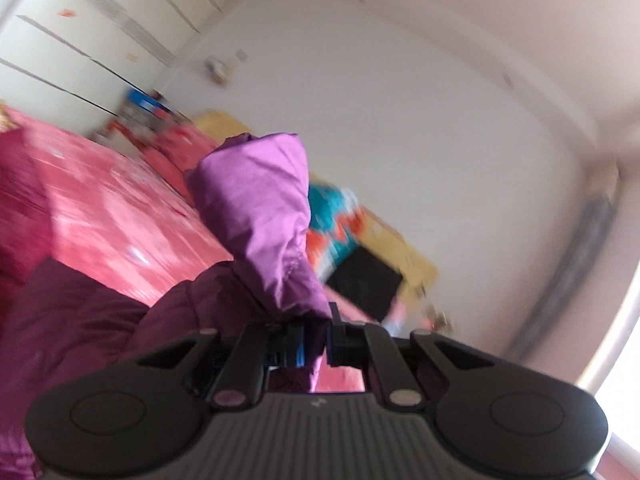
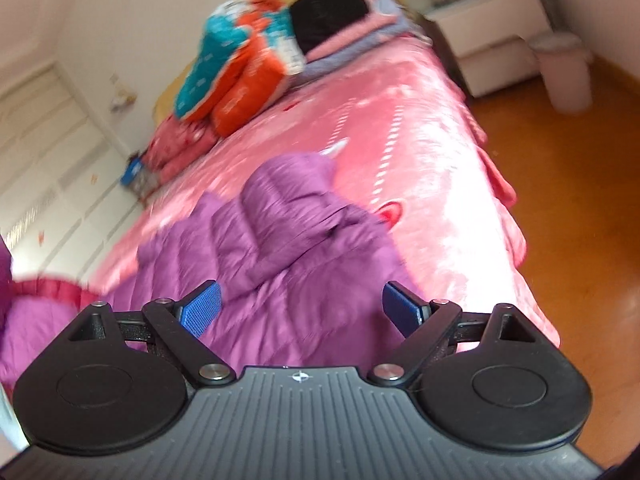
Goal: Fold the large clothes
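Left hand-held gripper clenched on purple jacket fabric, lifted. Right hand-held gripper released, wide, above jacket on bed. Only right view shows floor.

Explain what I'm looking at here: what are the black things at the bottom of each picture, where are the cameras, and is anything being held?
Each picture comes from a camera on a hand-held two-finger gripper, looking along its fingers. The left gripper is shut on a fold of the purple padded jacket and holds it above the bed. The right gripper is open, blue pads apart, holding nothing, over the rest of the jacket, which lies on the pink bedspread. Folded bedding is stacked at the far end.
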